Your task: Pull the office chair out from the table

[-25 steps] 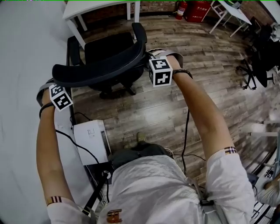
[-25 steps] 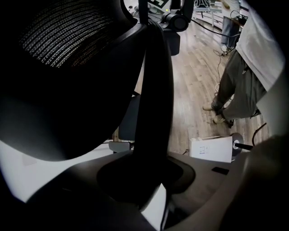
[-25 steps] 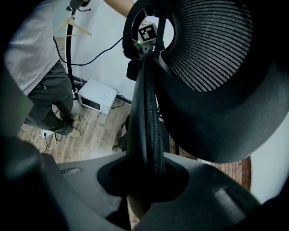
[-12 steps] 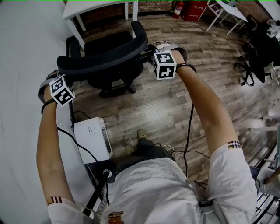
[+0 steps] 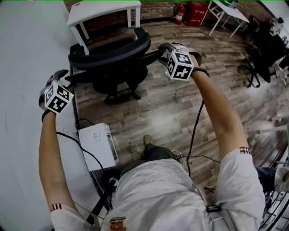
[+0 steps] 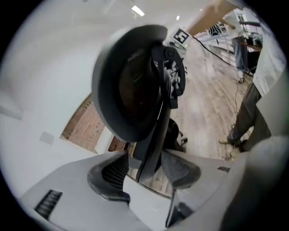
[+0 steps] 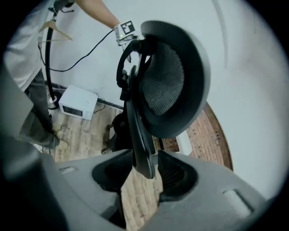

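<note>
we've got the office chair (image 5: pixel 110 58) on the wood floor (image 5: pixel 167 108), just in front of the white table (image 5: pixel 104 8), backrest toward us and seat toward the table. white wall (image 5: pixel 27 54) runs close along its left side

left gripper (image 6: pixel 145 170): jaws opening and standing wide. a dark bar of the backrest frame (image 6: pixel 156 131) runs up between the pads. we see a gap to one pad, and the bar sits very near the other with no clear press, so we read it as not clamped

right gripper (image 7: pixel 143 175): jaws opening too, about mid-width. the lower tip of the frame bar on that side hangs between the pads, floor planks show between it and one pad, and we see no squeeze there either

head view: the grippers sit at the two ends of the curved backrest, left at the wall side, right at the open-floor side, both slanting down. marker cubes (image 5: pixel 180 66) face up toward us

around it:
- white appliance (image 5: pixel 97 145) on the floor by the wall, between us and the chair
- black cable (image 5: pixel 194 131) hanging below the right arm
- fire extinguisher (image 5: pixel 179 13) and red cabinet (image 5: pixel 195 10) at the brick wall beyond the table
- second white table (image 5: pixel 228 11) top right
- other black chair (image 5: pixel 264 52) far right, well apart from ours
</note>
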### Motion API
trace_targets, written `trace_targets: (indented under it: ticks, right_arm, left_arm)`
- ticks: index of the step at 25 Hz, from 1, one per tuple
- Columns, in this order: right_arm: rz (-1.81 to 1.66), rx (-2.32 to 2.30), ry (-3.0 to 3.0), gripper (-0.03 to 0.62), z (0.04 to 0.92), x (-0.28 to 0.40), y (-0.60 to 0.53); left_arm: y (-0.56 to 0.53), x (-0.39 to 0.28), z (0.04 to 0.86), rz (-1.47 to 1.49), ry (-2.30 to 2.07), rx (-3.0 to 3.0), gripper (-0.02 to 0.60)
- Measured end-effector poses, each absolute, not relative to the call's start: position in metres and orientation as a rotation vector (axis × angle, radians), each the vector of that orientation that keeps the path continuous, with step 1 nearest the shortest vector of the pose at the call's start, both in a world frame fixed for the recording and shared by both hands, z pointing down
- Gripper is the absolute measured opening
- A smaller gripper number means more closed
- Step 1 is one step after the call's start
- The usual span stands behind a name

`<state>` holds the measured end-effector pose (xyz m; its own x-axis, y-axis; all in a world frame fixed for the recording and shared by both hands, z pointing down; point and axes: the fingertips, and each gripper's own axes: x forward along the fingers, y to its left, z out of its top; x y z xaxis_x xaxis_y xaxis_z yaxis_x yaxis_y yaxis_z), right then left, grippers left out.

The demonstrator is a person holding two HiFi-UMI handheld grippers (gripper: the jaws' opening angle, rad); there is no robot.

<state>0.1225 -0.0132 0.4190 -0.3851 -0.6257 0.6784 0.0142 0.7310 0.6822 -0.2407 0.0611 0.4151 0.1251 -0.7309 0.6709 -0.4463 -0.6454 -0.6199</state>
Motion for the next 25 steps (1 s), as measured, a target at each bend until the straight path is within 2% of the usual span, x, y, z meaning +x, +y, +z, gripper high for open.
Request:
trace_targets:
  ticks: [6, 16, 19, 25]
  right_arm:
    - [-0.608, 0.707, -2.143, 0.172, 0.361, 0.109, 0.037]
    - [-0.399, 0.861, -2.632, 0.158, 0.311, 0.054, 0.117]
    - [-0.339, 0.836, -2.747, 0.150, 0.304, 0.039, 0.130]
    - [-0.233, 0.795, -2.927, 0.086, 0.294, 0.022, 0.155]
  left_arm:
    - [0.102, -0.198, 0.352, -0.987, 1.329, -2.396, 0.221]
    - [0.164, -0.110, 0.280, -0.114, 1.302, -2.699, 0.218]
    - [0.175, -0.085, 0.270, 0.034, 1.281, -2.750, 0.199]
    - [0.188, -0.046, 0.276, 0.135, 1.263, -2.816, 0.144]
